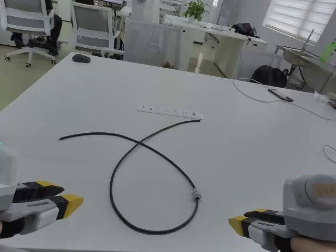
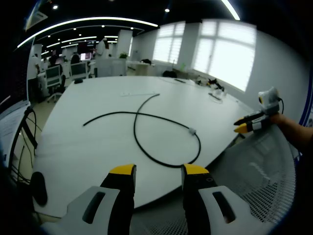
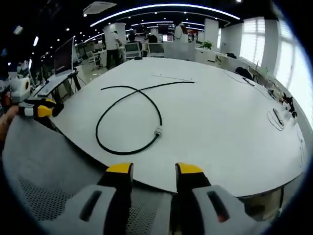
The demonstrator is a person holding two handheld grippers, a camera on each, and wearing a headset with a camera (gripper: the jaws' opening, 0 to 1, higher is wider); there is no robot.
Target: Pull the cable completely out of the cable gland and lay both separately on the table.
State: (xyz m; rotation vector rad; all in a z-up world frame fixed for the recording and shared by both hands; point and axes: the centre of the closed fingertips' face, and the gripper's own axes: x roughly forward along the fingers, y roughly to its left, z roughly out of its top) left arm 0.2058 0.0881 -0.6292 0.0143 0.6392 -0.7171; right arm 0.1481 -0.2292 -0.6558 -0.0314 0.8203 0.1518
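Now, left gripper point(image 2: 159, 170) and right gripper point(image 3: 154, 168) both gape empty, so I'd clamp 1 on the cable gland point(image 1: 196, 195) and draw the cable point(image 1: 139, 143) out straight.

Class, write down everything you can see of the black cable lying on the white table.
The thin black round cable looks rubber-sheathed and lies slack and flat on the white table. It forms one wide loop, crossing itself once, its ends pointing apart. A small grey cable gland sits threaded on it, on the loop's near right side. One end stops close by a flat white socket strip. Apart from the gland, only the table touches it.
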